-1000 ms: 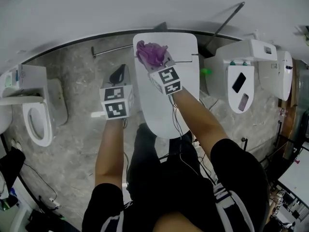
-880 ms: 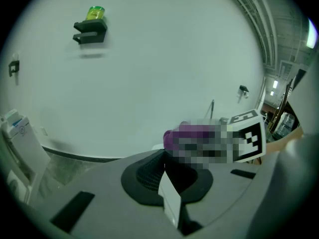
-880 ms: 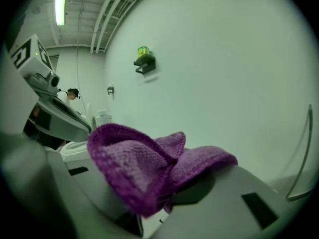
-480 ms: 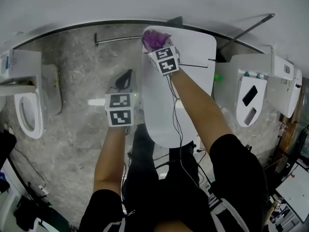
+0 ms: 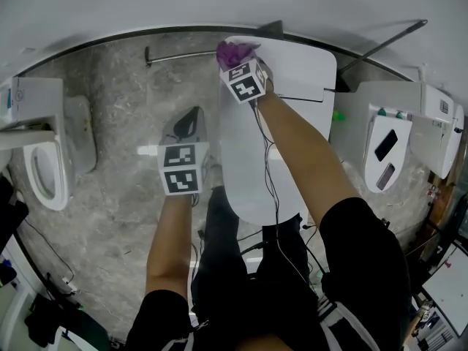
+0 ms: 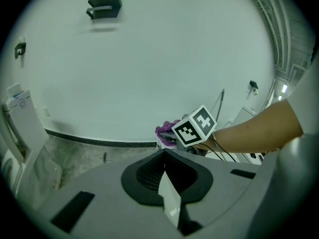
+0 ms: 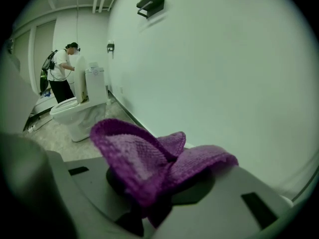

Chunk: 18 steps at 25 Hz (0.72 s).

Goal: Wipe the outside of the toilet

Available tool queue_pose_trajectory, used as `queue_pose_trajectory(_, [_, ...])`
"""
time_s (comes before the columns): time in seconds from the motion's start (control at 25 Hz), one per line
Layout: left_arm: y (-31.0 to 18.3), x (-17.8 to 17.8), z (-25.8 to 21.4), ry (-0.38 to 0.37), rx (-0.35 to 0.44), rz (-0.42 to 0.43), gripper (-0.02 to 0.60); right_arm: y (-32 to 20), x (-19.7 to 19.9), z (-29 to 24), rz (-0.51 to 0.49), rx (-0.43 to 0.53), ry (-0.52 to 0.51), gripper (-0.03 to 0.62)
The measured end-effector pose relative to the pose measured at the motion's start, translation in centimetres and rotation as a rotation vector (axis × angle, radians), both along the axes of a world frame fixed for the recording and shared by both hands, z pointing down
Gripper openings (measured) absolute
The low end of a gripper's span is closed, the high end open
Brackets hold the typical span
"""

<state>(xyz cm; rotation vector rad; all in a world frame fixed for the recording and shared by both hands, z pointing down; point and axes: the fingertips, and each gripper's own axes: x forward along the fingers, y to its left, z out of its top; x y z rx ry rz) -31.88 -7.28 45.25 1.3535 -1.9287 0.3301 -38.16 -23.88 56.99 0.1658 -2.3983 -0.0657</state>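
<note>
**Q:** Which tool carries the wiping material?

**A:** My right tool [image 5: 237,57]. Its jaws are clamped on a purple knitted cloth [image 7: 149,163], which bulges out of them in two folded lobes.

**Q:** Where does that cloth sit in relation to the toilet?

**A:** It sits at the far left corner of the white toilet [image 5: 281,145], on its top at the end by the wall [image 5: 219,2]. My right arm reaches out over the closed lid. From the head view I cannot tell whether the cloth presses on the porcelain or sits just above it.

**Q:** And the other tool?

**A:** My left tool [image 5: 190,121] has its jaws together with nothing between them. It hangs over the grey marbled floor [image 5: 117,196], just beside the toilet's left flank and apart from it.

**Q:** What else is in the room?

**A:** A second toilet [image 5: 51,159] stands well to the left. A third toilet [image 5: 431,123] stands to the right, with two dark flat objects [image 5: 385,145] lying on its lid. In the right gripper view, a person [image 7: 62,71] stands at a further toilet along the wall.
</note>
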Motion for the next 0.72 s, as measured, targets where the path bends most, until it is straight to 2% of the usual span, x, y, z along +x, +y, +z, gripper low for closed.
queue_pose_trajectory(0.2, [-0.6, 0.0, 0.0, -0.006, -0.007, 0.0, 0.009, -0.4, 0.1, 0.2, -0.001, 0.019, 0.019, 0.121])
queue_pose_trajectory(0.4, [-1.3, 0.6, 0.0, -0.007, -0.013, -0.008, 0.009, -2.3, 1.1, 0.1, 0.038, 0.026, 0.038, 0.121])
queue_pose_trajectory(0.72, [-3.9, 3.7, 0.4, 0.004, -0.023, 0.019, 0.009, -8.1, 6.2, 0.2, 0.133, 0.031, 0.058, 0.121])
